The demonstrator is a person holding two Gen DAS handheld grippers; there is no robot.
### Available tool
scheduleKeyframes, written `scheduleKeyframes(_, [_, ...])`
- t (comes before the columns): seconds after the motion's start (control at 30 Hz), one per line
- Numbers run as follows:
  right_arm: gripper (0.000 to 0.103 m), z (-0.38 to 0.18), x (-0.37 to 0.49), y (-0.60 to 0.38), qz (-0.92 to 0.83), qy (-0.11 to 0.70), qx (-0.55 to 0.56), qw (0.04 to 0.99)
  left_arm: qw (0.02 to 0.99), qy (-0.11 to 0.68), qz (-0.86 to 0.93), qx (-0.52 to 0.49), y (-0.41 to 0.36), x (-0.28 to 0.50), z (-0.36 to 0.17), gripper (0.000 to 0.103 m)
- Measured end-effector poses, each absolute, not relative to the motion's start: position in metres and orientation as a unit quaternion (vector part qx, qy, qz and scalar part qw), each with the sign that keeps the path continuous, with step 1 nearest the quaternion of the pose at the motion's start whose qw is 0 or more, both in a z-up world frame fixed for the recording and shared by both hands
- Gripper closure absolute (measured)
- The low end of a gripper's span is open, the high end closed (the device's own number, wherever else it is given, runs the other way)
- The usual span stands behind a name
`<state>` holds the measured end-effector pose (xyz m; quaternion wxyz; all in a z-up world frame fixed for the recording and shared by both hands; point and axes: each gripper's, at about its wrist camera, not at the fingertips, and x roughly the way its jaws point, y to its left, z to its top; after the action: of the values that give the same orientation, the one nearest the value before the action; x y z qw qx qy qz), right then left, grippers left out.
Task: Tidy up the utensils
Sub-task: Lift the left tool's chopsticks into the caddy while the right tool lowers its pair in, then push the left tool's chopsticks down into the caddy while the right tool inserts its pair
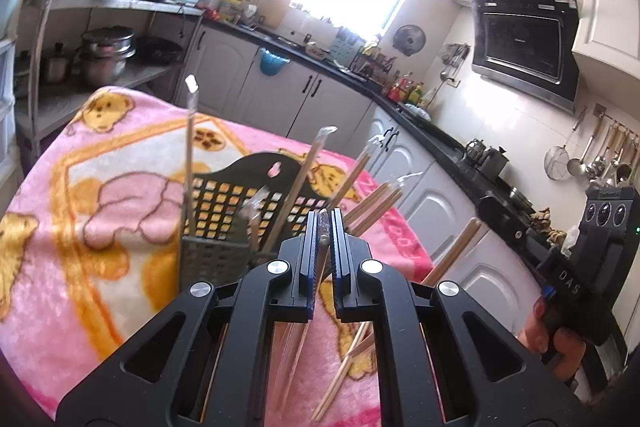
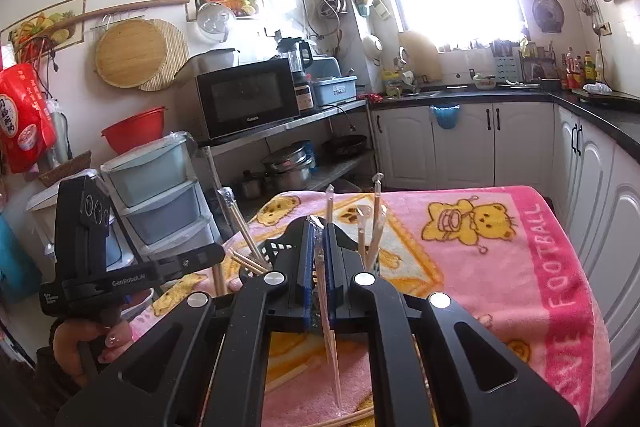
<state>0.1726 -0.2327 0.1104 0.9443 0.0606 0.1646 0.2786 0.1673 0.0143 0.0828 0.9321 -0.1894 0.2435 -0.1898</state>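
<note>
My left gripper is shut on a plastic-wrapped pair of chopsticks, which hangs below the jaws over the pink blanket. Just beyond it stands a black perforated utensil holder with several wrapped chopsticks leaning in it. My right gripper is shut on another wrapped pair, held nearly upright above the blanket. The holder sits right behind those fingers, mostly hidden. A hand carries the other tool in each view: right gripper body, left gripper body.
Loose bare chopsticks lie on the blanket near me, and more chopsticks show under the right gripper. White cabinets and a black counter ring the table. A metal shelf holds a microwave and pots; plastic drawers stand to the left.
</note>
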Motion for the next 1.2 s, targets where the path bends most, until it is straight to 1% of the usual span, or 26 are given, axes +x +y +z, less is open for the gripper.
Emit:
scheduleKeyframes(0.5, [0.098,0.124,0.168,-0.23,0.28,0.144,0.057,0.947,0.94,0.195,-0.214,-0.181,0.002,0.177,0.12,0.1])
scheduleKeyframes(0.9, [0.098,0.151,0.172,-0.222,0.289,0.109,0.054,0.95,0.949,0.141,-0.215,-0.181,0.004,0.192,0.165,0.1])
scheduleKeyframes(1.2, [0.098,0.168,0.18,-0.21,0.29,0.091,0.049,0.952,0.955,0.116,-0.208,-0.178,0.007,0.2,0.186,0.1])
